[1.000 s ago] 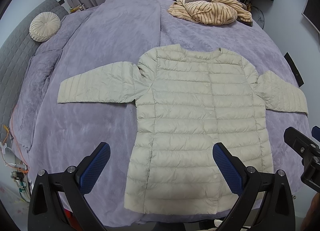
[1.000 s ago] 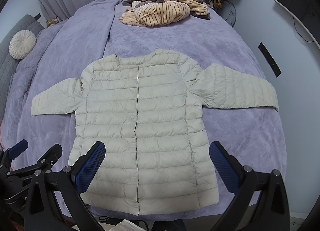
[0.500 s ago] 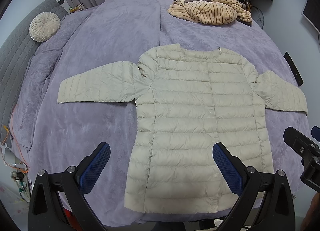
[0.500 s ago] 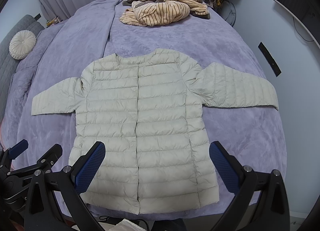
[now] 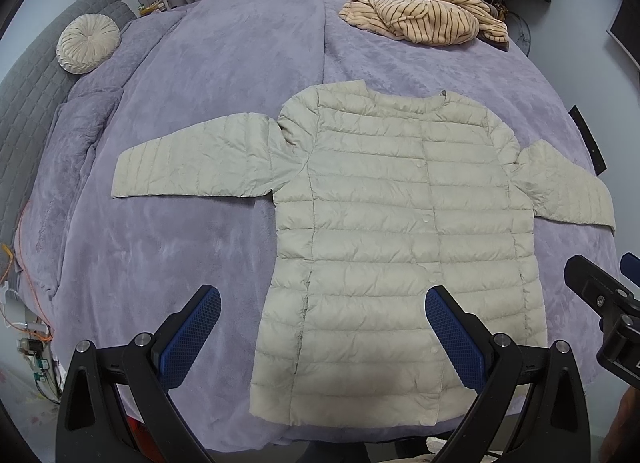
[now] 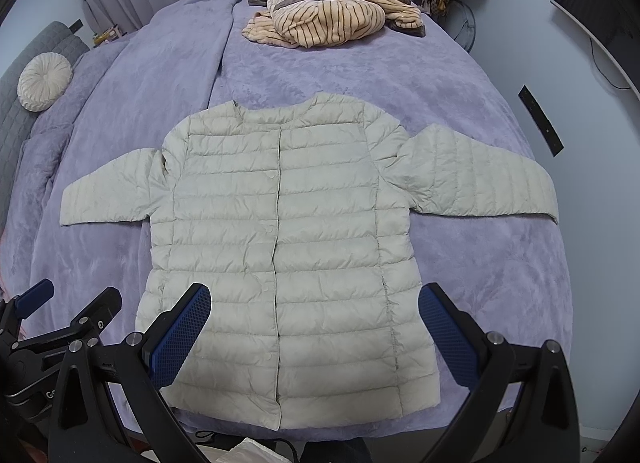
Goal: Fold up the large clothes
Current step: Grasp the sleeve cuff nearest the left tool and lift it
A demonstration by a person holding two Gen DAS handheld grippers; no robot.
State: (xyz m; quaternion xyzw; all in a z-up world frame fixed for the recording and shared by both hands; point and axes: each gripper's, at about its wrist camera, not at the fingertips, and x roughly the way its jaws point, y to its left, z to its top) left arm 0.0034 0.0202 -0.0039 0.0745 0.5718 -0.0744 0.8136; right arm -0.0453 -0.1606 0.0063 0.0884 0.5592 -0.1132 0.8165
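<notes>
Purple bedspread (image 5: 200, 111), pale jacket (image 5: 392, 231) flat, both fingers spread, black strip (image 6: 540, 121) fully visible only right view

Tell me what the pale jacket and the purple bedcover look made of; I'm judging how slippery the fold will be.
The jacket looks like thin, smooth synthetic shell, likely nylon, with puffy filling: horizontal quilted channels, fine wrinkles and a faint sheen. It may slide on itself. The bedcover looks like plush fleece or velvet: matte, with brushed nap marks, so it probably grips somewhat.
</notes>
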